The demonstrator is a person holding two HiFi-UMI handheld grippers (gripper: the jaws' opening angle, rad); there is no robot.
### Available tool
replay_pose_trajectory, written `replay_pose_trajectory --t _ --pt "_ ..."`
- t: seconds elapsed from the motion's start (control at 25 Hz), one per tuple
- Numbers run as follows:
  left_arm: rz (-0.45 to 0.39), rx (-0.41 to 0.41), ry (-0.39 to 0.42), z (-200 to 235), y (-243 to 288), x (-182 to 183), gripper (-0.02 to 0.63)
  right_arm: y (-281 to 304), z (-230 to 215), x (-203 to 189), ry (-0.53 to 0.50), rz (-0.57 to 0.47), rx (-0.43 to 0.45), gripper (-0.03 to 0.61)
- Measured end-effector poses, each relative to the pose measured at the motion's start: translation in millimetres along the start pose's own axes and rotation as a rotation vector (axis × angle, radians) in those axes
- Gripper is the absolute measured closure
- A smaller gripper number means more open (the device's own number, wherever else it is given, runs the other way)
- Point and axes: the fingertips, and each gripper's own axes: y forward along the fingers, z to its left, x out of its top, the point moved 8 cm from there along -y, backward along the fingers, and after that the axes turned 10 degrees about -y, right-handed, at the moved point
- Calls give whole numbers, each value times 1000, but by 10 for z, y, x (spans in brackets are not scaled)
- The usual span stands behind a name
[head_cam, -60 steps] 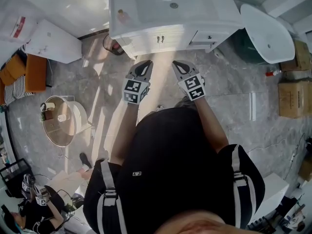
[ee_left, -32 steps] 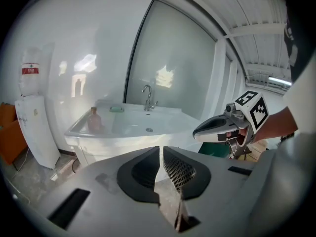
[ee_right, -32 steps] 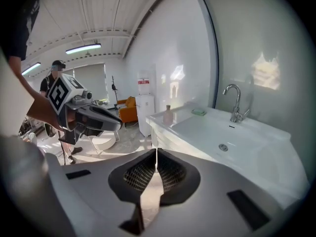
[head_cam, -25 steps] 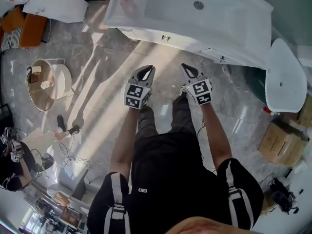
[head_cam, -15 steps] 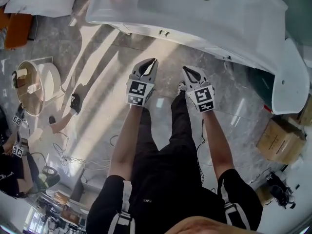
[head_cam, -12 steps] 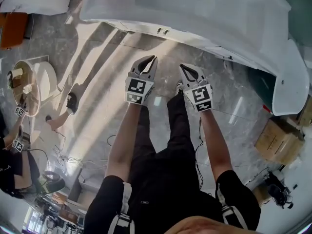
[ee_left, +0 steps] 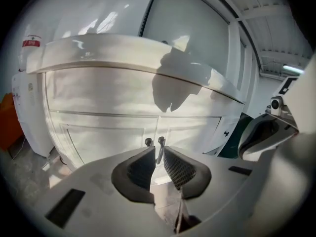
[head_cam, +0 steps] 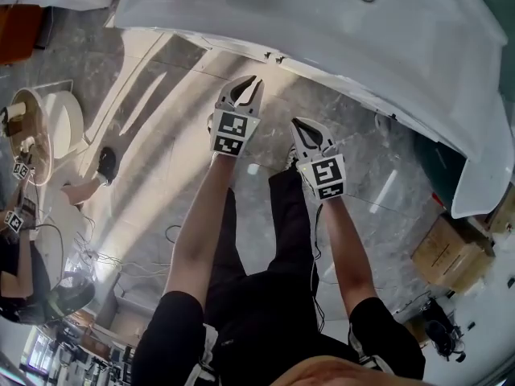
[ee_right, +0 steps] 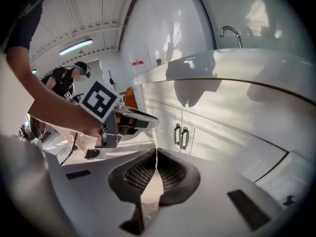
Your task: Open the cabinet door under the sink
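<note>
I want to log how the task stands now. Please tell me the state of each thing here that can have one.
White double cabinet doors under the sink: both closed.
Left gripper: open, empty, not yet on the metal handles.
Right gripper: shut, empty.

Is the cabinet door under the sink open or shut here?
Shut: both cabinet doors sit flush, their handles side by side at the seam.

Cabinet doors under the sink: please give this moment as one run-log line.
cabinet doors shut | left gripper open, short of handles | right gripper shut, empty
</note>
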Motion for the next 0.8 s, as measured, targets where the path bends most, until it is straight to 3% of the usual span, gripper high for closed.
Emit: replay_pose_trajectory --t 0.4,0.8 --pt "6 63 -38 211 655 -182 520 169 -90 -375 -39 72 140 515" --pt "-27 177 -92 270 1074 -322 518 91 -213 -656 -57 141 181 515"
